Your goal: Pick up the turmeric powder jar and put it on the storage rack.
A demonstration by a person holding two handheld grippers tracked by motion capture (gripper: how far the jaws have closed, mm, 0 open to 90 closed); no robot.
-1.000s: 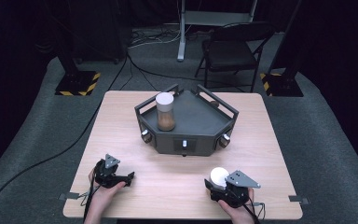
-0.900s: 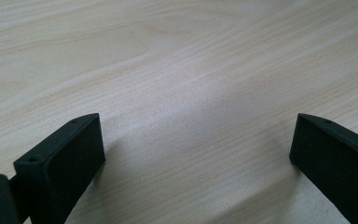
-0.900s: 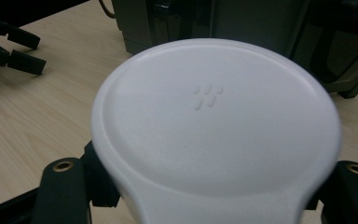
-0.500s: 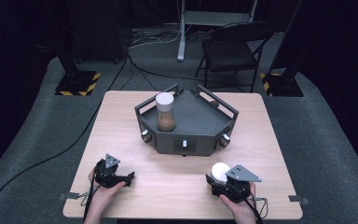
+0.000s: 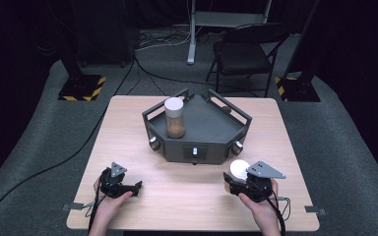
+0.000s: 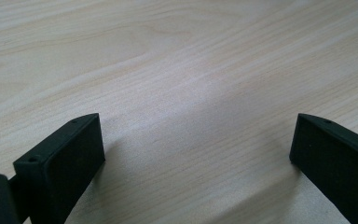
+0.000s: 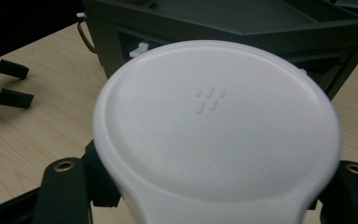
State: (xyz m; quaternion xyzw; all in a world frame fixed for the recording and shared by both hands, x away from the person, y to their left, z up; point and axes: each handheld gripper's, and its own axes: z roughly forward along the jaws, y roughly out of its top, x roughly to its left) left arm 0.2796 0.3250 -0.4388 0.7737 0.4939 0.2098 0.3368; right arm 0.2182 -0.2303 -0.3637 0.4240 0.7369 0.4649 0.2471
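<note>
Gripping a white-lidded round jar (image 5: 237, 169) near the table's front right, the right gripper (image 5: 234, 183) is clamped below its lid (leaving the top free); left gripper (image 5: 137, 187) rests wide open, empty, on the pale wooden table (image 5: 128, 128)

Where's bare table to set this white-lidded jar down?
Free: the bare wood between the left gripper and the right gripper, in front of the grey tray; also the strips either side of the tray. Crowded: the tray's left corner, where another jar stands.
</note>
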